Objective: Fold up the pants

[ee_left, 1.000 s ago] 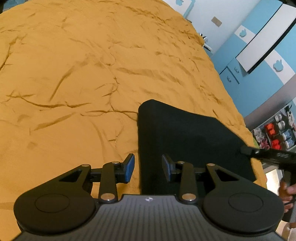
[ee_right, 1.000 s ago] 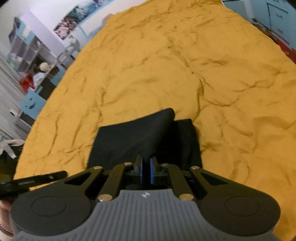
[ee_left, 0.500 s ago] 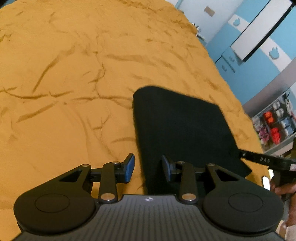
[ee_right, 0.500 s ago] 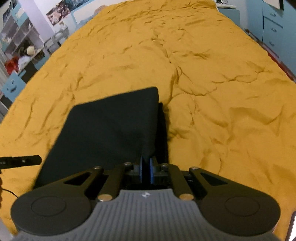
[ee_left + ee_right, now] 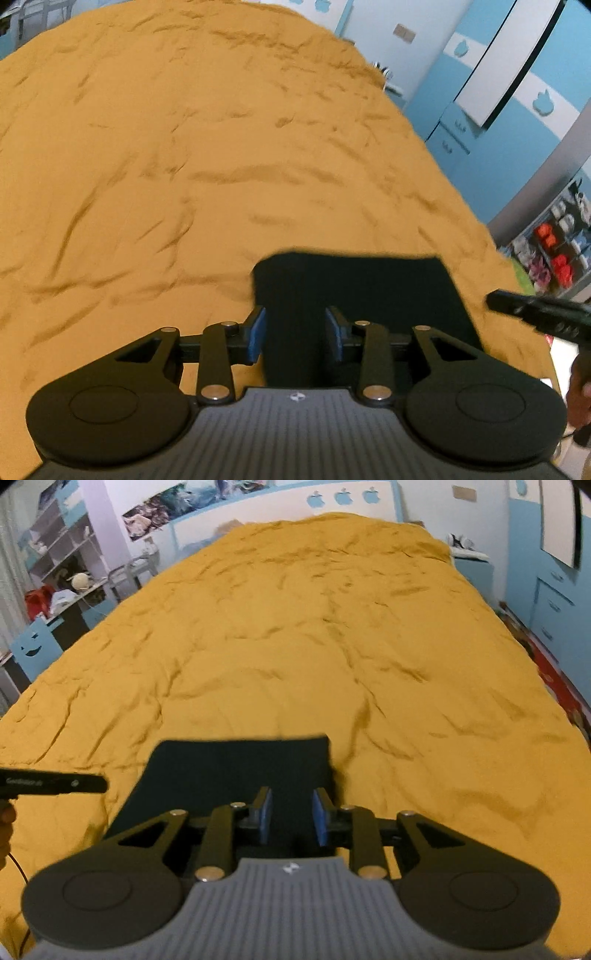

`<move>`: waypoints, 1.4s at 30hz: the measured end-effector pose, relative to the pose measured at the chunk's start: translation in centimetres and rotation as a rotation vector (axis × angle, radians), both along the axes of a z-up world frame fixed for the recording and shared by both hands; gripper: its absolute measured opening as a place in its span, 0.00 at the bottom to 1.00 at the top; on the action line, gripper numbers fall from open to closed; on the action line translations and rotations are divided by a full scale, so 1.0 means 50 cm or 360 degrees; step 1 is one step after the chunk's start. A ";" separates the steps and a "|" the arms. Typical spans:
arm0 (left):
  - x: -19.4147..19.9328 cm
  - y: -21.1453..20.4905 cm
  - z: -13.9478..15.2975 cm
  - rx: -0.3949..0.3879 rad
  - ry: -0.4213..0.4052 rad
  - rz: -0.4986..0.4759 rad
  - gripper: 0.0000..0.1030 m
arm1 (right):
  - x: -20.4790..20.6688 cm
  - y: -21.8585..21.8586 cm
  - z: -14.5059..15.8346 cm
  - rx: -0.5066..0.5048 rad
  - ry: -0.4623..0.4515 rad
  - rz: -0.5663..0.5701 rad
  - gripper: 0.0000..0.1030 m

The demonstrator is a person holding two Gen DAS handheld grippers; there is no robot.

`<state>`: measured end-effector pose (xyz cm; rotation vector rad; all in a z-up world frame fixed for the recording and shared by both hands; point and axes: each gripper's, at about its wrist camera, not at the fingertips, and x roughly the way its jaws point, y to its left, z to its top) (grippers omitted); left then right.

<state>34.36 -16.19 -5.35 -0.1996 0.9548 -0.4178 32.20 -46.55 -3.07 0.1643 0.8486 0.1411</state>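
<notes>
Jaws: left gripper (image 5: 294, 334) spread, empty; right gripper (image 5: 291, 814) just been opening, nothing pinched. Black pants (image 5: 236, 771) lie as a compact folded rectangle at 6 o'clock on the orange bedspread (image 5: 314, 646). Folding looks essentially done; only withdrawal left.

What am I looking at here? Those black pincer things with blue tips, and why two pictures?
There is no robot: a person holds one hand-held gripper in each hand, and each carries a camera looking along its jaws. One picture is from the left gripper, the other from the right gripper. Both look down on folded black pants lying on an orange bedspread. The left jaws stand open. The right jaws have just been opening and their pads do not press the cloth, so nothing is held.
</notes>
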 end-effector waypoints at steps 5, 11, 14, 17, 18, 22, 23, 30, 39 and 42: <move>0.056 -0.046 -0.059 0.0081 -0.0011 -0.0014 0.31 | 0.067 0.016 -0.066 0.0016 0.0052 -0.0014 0.20; 0.094 -0.034 -0.119 0.0131 0.0020 0.0062 0.36 | 0.090 -0.012 -0.134 0.0043 0.0165 -0.0096 0.02; 0.093 -0.025 -0.110 0.0130 -0.0007 0.0097 0.36 | 0.077 -0.001 -0.114 -0.0072 0.0129 -0.0129 0.08; 0.060 -0.020 -0.074 0.0229 -0.0099 0.0092 0.35 | 0.049 0.012 -0.080 -0.0115 0.0074 -0.0113 0.14; 0.045 -0.017 -0.061 0.0215 -0.0114 0.0085 0.35 | 0.032 0.014 -0.067 -0.0101 0.0055 -0.0104 0.14; -0.039 0.003 -0.009 0.0150 -0.0147 0.0089 0.35 | -0.047 0.056 -0.016 -0.0067 -0.0021 0.0011 0.14; -0.060 0.005 0.000 0.0140 -0.0136 0.0079 0.35 | -0.065 0.067 -0.011 -0.0056 -0.0017 0.0041 0.14; -0.187 -0.010 -0.008 0.0161 -0.0057 -0.0069 0.35 | -0.152 0.110 -0.043 -0.0114 0.0057 0.0219 0.15; -0.250 -0.015 -0.042 0.0259 0.0013 -0.0087 0.35 | -0.242 0.078 -0.058 -0.0053 -0.0139 0.0386 0.14; -0.252 -0.015 -0.033 0.0266 0.0016 -0.0067 0.35 | -0.279 0.030 -0.036 -0.0084 -0.0262 0.0432 0.15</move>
